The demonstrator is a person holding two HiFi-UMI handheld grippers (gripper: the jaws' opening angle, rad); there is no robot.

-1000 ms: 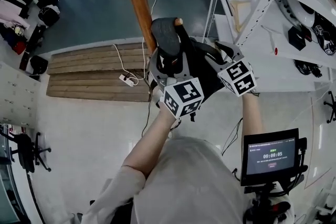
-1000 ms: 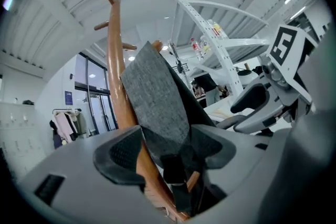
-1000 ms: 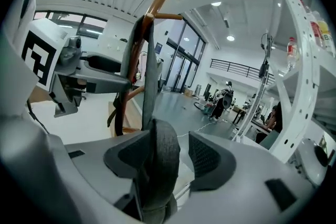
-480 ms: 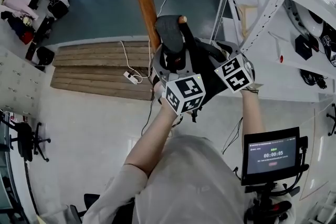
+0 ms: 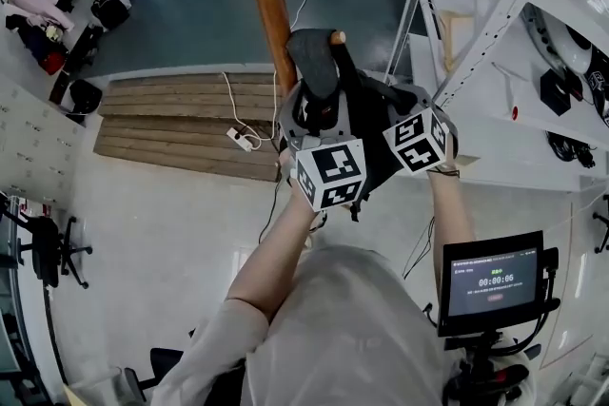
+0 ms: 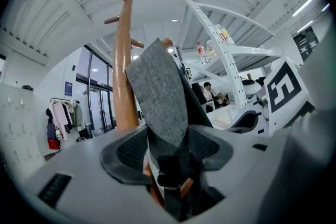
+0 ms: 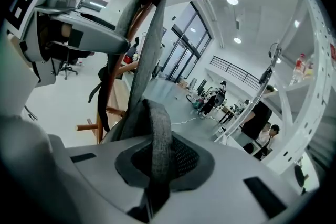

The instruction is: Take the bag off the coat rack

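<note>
The bag (image 5: 328, 124) hangs mid-frame on the coat rack (image 5: 269, 5), not yet lifted. My right gripper (image 7: 156, 157) has just clamped its grey strap (image 7: 152, 60). My left gripper (image 6: 167, 150) (jaws wide, just closing slightly) straddles the strap, seemingly without pinching it.

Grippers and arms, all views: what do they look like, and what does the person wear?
The left gripper and right gripper have light grey plastic bodies with dark, dotted rubber pads. Each carries a white cube with black square markers. The person wears a pale grey top whose sleeve ends about the elbow.
</note>
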